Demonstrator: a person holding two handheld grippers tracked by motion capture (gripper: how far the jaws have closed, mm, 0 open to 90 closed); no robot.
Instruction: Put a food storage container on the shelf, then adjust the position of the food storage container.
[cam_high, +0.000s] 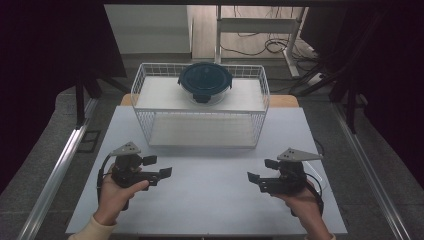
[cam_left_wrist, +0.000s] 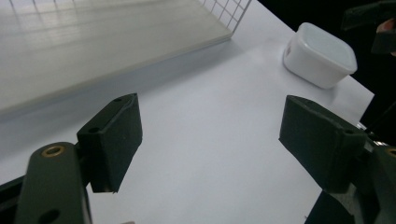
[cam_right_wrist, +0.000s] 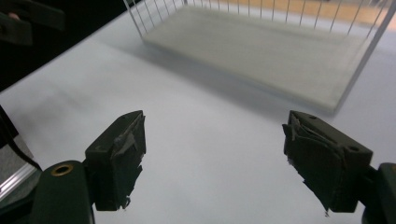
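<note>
Nothing sits between either pair of fingers. Left gripper (cam_high: 160, 166) and right gripper (cam_high: 260, 171) both gape wide over the bare counter (cam_high: 210, 195). Just beyond the fingers stands the wire rack (cam_high: 200, 107), a lidded bowl (cam_high: 205, 81) on top of it.

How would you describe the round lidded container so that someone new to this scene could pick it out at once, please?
Start at the white wire rack standing at the far side of the pale table. On its upper shelf, near the middle, sits the round container. Its dark teal lid with clip tabs makes it the only dark, round thing on that white rack.
</note>
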